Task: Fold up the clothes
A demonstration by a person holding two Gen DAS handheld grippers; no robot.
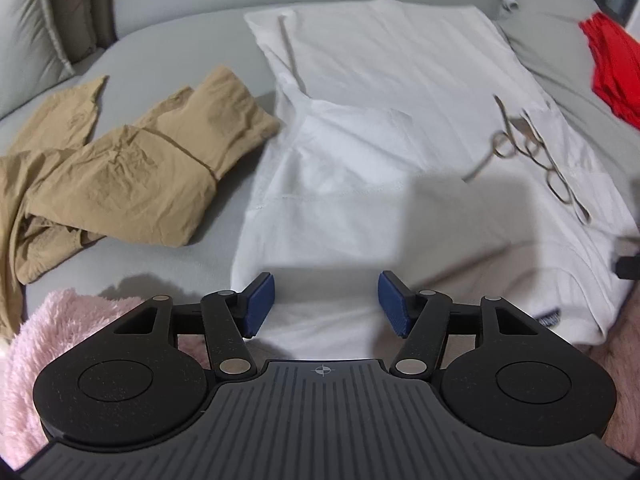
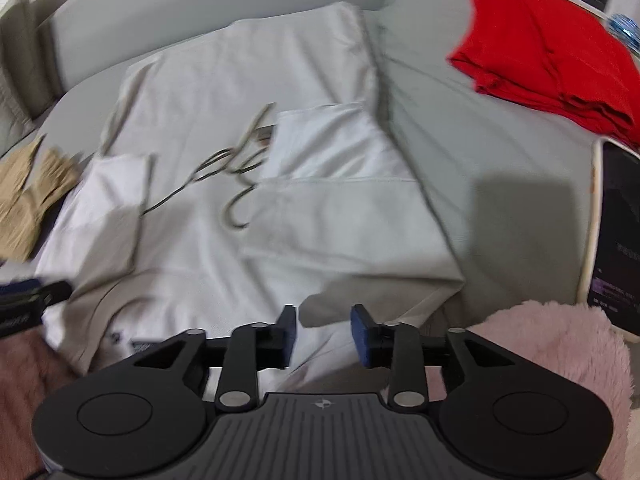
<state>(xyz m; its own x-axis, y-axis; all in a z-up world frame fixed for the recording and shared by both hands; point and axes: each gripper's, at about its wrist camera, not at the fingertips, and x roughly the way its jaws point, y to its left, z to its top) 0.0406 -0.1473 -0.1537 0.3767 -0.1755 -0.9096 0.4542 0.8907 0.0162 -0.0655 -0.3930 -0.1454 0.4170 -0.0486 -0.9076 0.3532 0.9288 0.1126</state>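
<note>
A white T-shirt (image 1: 384, 128) with a grey script print lies spread on the grey sofa seat, both sleeves folded inward; it also shows in the right wrist view (image 2: 248, 184). My left gripper (image 1: 326, 304) is open and empty, hovering over the shirt's near-left edge by the collar end. My right gripper (image 2: 323, 336) is open and empty, just above the shirt's near-right edge. The left gripper's tip (image 2: 24, 300) shows at the left edge of the right wrist view.
Crumpled tan trousers (image 1: 120, 168) lie left of the shirt. A folded red garment (image 2: 548, 56) lies at the back right. A phone (image 2: 616, 232) rests at the right. A pink fluffy blanket (image 1: 60, 344) covers the near edge. Sofa cushions (image 1: 36, 28) rise behind.
</note>
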